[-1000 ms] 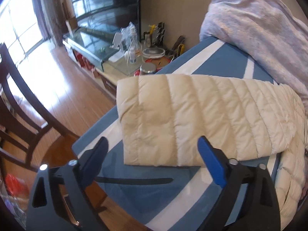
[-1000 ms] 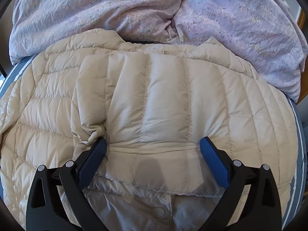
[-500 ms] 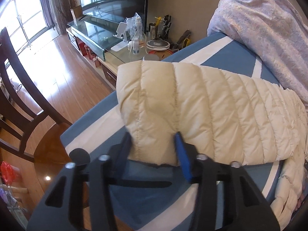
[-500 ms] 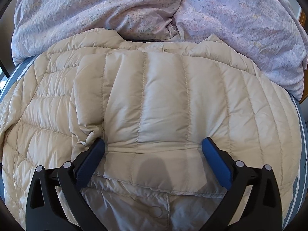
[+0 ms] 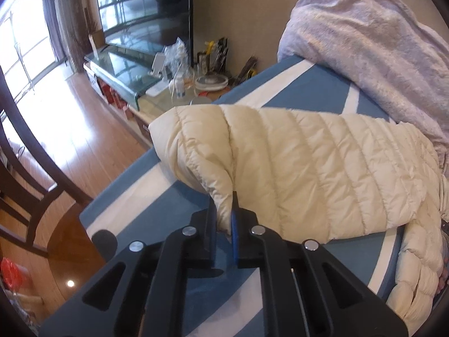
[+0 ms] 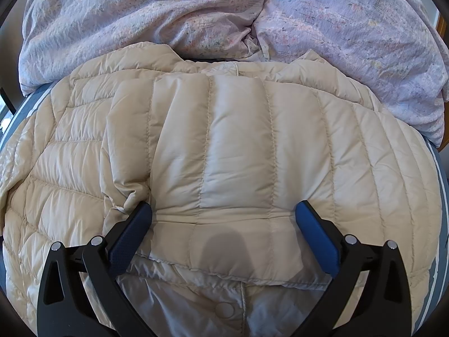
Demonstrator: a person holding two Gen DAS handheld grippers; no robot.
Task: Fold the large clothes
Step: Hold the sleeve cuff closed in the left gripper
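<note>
Left wrist: left tool (image 5: 223,215) pinching jacket (image 5: 308,168) edge near bed (image 5: 134,196) edge.

A lilac duvet (image 6: 174,22) is lying bunched at the far side of the blue-and-white striped bed (image 5: 317,90), while a television (image 5: 146,5) is standing on a glass stand (image 5: 120,67) cluttered with bottles, beside a dark wooden chair (image 5: 33,168) on the wooden floor (image 5: 92,140).
</note>
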